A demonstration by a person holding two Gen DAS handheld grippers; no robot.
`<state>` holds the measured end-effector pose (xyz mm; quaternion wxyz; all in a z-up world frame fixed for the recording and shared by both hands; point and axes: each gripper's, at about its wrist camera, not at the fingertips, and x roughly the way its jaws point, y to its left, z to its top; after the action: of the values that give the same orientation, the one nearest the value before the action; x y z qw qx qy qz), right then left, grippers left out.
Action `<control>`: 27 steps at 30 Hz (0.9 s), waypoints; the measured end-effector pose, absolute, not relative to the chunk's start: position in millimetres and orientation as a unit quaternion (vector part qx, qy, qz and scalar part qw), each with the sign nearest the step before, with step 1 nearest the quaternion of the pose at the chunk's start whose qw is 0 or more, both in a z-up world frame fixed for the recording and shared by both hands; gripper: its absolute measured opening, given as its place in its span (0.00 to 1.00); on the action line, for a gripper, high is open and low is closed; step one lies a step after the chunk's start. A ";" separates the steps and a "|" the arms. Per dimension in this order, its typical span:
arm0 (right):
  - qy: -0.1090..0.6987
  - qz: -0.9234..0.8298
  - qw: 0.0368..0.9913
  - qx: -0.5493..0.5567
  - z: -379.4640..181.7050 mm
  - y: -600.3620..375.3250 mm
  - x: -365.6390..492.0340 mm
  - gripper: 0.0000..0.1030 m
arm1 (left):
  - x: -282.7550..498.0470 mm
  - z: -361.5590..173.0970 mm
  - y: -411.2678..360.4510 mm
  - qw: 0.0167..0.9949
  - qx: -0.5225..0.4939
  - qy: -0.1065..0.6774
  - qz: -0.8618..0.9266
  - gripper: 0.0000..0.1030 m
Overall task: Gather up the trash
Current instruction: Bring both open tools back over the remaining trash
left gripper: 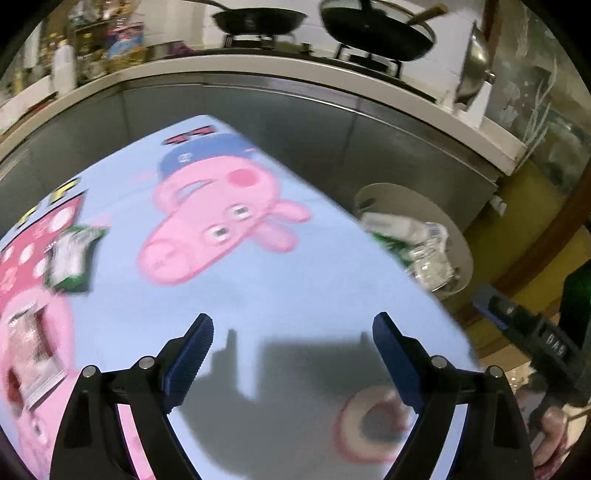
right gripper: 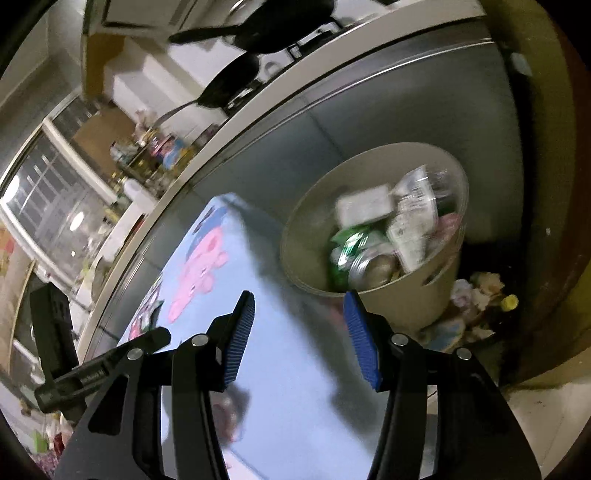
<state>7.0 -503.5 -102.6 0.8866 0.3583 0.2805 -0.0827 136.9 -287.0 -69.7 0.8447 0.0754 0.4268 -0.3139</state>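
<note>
A beige trash bin (right gripper: 406,295) stands on the floor past the table's right edge, holding cans, a white box and clear wrappers; it also shows in the left wrist view (left gripper: 463,247). A green-and-white wrapper (left gripper: 72,260) and a clear packet (left gripper: 31,354) lie at the left of the blue cartoon tablecloth (left gripper: 258,288). My left gripper (left gripper: 293,328) is open and empty above the cloth. My right gripper (right gripper: 299,308) is open and empty, just short of the bin. The right gripper's body (left gripper: 532,332) shows at the left view's right edge.
A steel-fronted kitchen counter (left gripper: 295,122) with black pans (left gripper: 376,29) runs behind the table. Bottles and jars (right gripper: 155,155) crowd its far end. Crumpled litter and a yellow cap (right gripper: 480,295) lie on the floor beside the bin. A pink ring print (left gripper: 373,424) is near the cloth's front.
</note>
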 end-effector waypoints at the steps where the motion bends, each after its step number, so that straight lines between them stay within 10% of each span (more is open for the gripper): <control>1: 0.283 -0.076 0.887 0.356 -99.9 -496.8 10.3 0.49 | 135.6 -70.1 -277.1 0.849 0.075 0.426 -0.304 0.85; 27: 0.311 -0.001 0.910 0.273 -38.0 -347.2 47.1 0.49 | 116.3 -39.4 -119.0 0.920 0.017 0.343 -0.190 0.85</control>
<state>47.1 -347.2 -38.0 0.9103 0.2729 0.3114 -0.0011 116.3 -119.0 -39.4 0.9198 0.0170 0.3427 -0.1903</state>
